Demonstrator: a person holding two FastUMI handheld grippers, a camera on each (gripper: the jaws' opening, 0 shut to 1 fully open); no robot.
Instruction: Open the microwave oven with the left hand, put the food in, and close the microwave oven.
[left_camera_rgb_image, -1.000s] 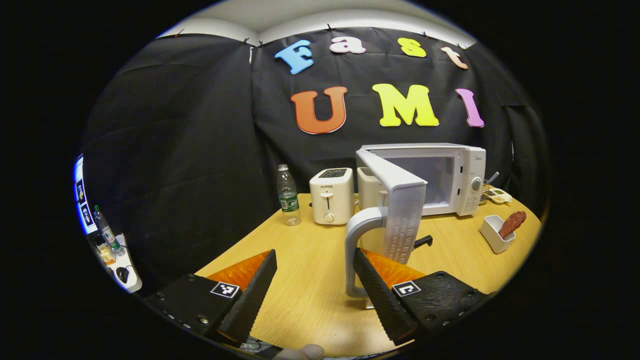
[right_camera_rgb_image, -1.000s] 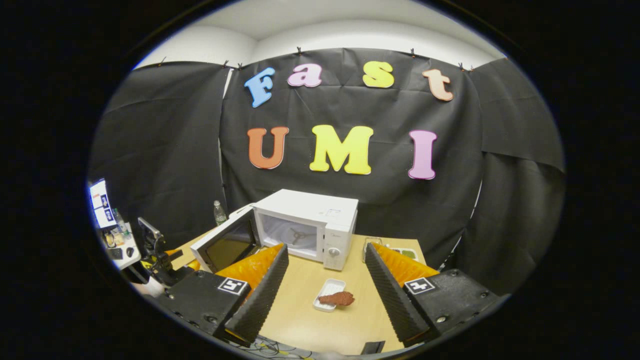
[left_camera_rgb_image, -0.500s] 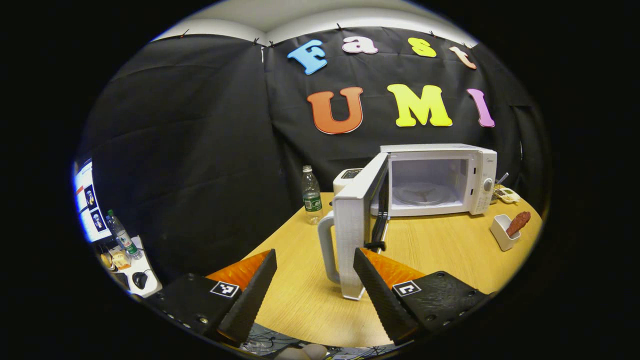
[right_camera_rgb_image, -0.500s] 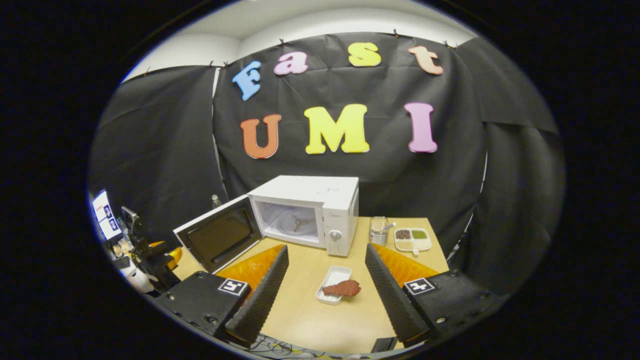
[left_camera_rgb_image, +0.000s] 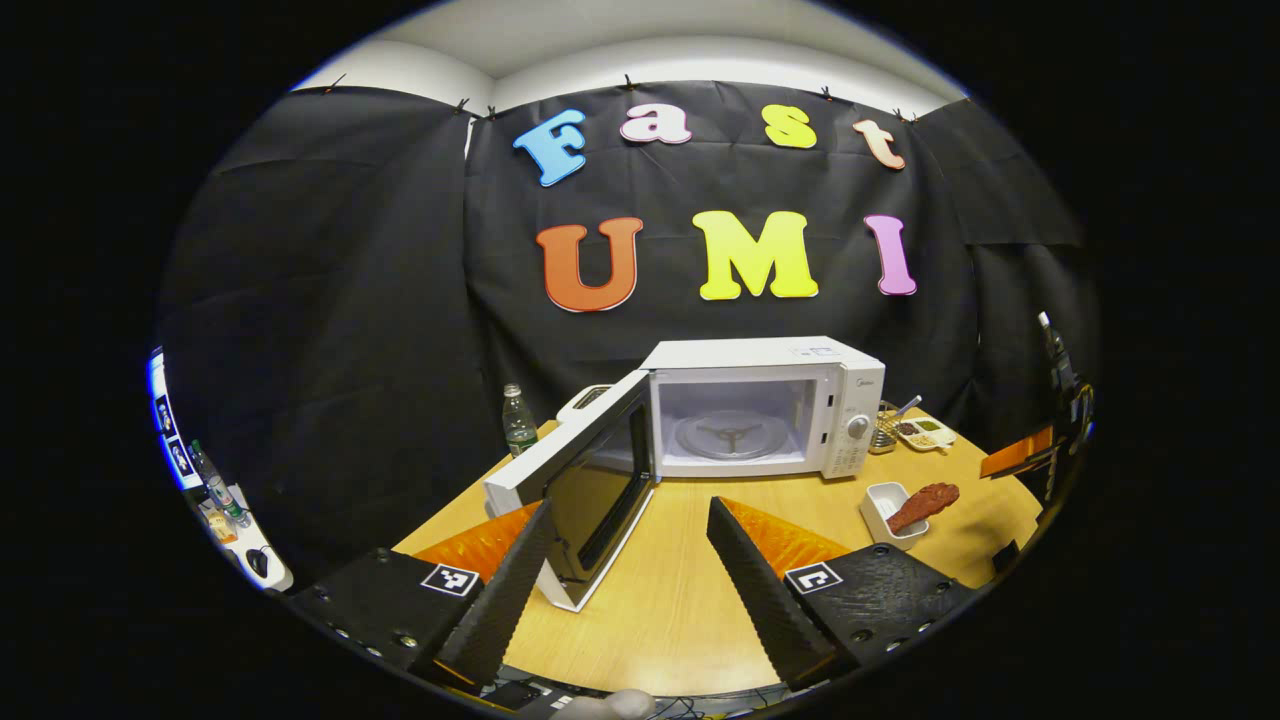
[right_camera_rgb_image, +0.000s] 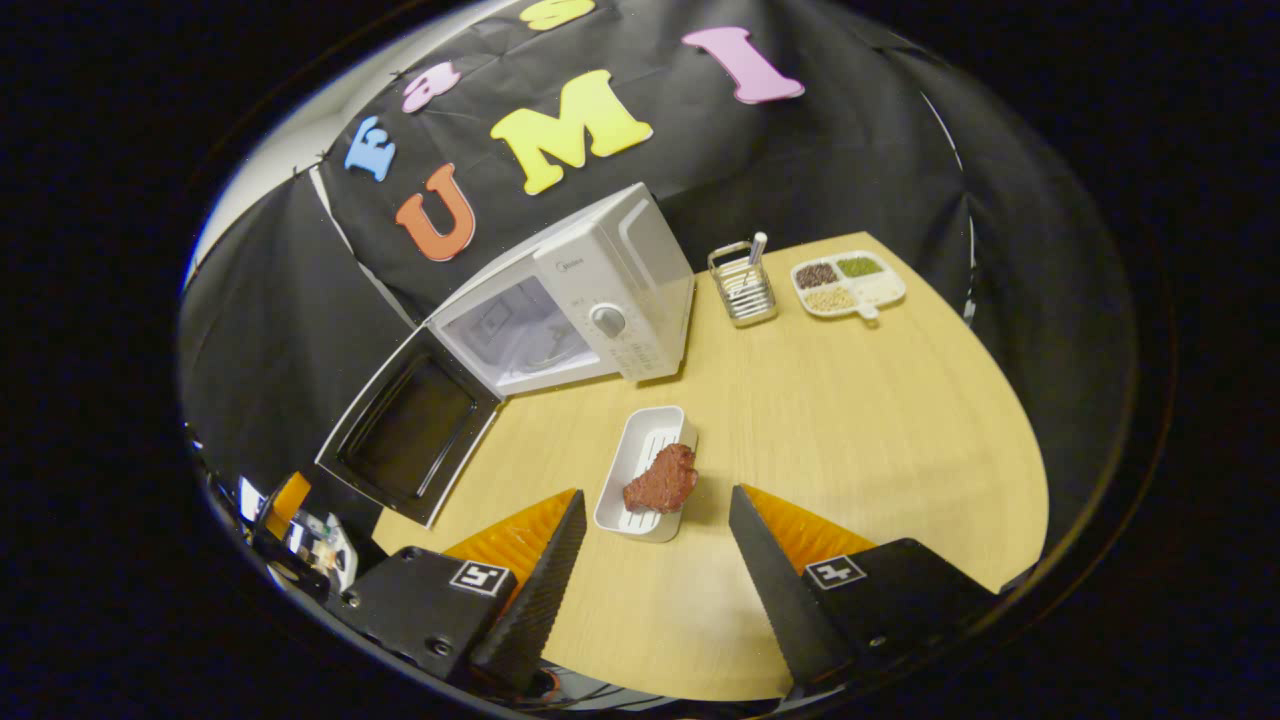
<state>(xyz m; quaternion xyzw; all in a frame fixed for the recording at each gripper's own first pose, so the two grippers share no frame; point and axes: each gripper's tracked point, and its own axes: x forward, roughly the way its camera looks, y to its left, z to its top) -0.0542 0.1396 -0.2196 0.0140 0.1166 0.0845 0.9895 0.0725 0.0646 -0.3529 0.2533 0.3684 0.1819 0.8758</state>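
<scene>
**Left gripper view: oven door stands wide, food waits on the bench**

Left gripper view looks across a light wooden bench (left_camera_rgb_image: 690, 600) to a white box-shaped microwave oven (left_camera_rgb_image: 765, 405) with its dark-windowed white door (left_camera_rgb_image: 575, 480) swung fully out to the left and the glass turntable (left_camera_rgb_image: 730, 435) bare inside. The left gripper (left_camera_rgb_image: 625, 580) hangs low over the near edge of the bench with its jaws spread wide and nothing between them; the open door's lower corner sits between the two fingers in the picture but touches neither. A clear plastic water bottle (left_camera_rgb_image: 518, 420) stands behind the door, near the back of the bench.

To the right of the oven, a piece of reddish-brown food (left_camera_rgb_image: 922, 503) lies propped on the rim of a small white rectangular tray (left_camera_rgb_image: 885, 505), clear of the oven's front.

Right gripper view looks steeply down on the same tray (right_camera_rgb_image: 640, 470), with the food (right_camera_rgb_image: 662, 480) resting across its near end. The right gripper (right_camera_rgb_image: 655, 560) hovers just short of the tray, jaws parted wide and empty. The oven (right_camera_rgb_image: 600, 300) sits beyond, its door (right_camera_rgb_image: 410, 440) lying open to the left. Farther back stand a wire utensil holder (right_camera_rgb_image: 743, 290) and a white divided dish of grains (right_camera_rgb_image: 848, 283), well apart from the tray.
</scene>
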